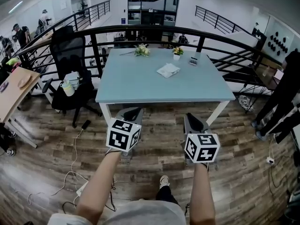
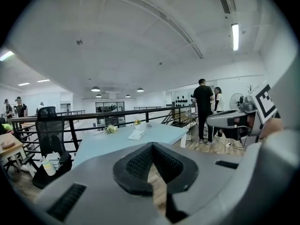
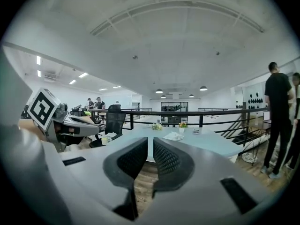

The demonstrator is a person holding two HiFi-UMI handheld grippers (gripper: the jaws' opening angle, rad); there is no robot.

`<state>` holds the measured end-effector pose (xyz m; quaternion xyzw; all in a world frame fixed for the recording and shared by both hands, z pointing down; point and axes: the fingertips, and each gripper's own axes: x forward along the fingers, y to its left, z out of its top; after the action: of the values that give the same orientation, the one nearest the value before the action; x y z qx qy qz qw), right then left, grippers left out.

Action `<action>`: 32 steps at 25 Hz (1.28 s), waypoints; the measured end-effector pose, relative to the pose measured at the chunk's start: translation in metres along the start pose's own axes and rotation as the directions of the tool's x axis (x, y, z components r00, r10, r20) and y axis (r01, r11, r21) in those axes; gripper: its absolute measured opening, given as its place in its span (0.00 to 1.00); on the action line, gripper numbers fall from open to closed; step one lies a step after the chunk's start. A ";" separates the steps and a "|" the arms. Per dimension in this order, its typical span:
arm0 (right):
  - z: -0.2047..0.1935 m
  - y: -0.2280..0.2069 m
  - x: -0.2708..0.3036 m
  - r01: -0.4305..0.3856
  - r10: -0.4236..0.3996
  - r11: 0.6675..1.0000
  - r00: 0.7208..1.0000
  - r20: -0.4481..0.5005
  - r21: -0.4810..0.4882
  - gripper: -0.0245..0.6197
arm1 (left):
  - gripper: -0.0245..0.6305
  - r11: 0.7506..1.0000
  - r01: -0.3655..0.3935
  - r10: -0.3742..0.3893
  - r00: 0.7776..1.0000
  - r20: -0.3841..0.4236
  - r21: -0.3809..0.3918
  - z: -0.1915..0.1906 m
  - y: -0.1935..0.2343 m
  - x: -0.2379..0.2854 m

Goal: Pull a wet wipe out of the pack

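The white wet wipe pack [image 1: 168,70] lies on the far middle of a light blue table [image 1: 140,86]. It also shows far off as the pack [image 2: 137,134] in the left gripper view and the pack [image 3: 174,136] in the right gripper view. Both grippers hang above the wooden floor in front of the table's near edge, well short of the pack. My left gripper [image 1: 132,110] is shut, its tips [image 2: 151,146] touching with nothing between them. My right gripper [image 1: 192,118] is shut too, and its jaws [image 3: 150,142] hold nothing.
A flower bunch [image 1: 142,50], a small potted flower [image 1: 177,51] and a small device [image 1: 193,60] sit at the table's far edge. A black office chair [image 1: 70,64] stands to the left, a black railing [image 1: 154,29] curves behind, a person [image 1: 286,93] stands at the right, and cables [image 1: 75,163] lie on the floor.
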<state>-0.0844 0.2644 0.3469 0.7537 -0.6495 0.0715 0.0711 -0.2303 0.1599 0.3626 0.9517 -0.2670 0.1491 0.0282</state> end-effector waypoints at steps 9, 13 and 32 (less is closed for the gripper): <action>0.002 -0.031 0.039 -0.054 0.054 0.998 0.999 0.000 0.007 0.16 | 0.03 0.999 -0.009 0.010 1.000 -0.020 0.048 0.013 -0.004 0.051; 0.006 -0.049 0.061 -0.079 0.079 0.997 0.997 -0.002 0.010 0.18 | 0.03 0.998 -0.034 0.035 0.999 -0.024 0.052 0.022 0.000 0.078; 0.019 -0.144 0.161 -0.159 0.160 0.987 0.987 -0.024 0.035 0.39 | 0.02 0.994 -0.107 0.107 0.993 -0.055 0.002 0.055 0.016 0.198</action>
<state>0.0822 0.1260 0.3582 0.6995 -0.7052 0.0978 0.0616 -0.0633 0.0400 0.3689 0.9316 -0.3167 0.1762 0.0279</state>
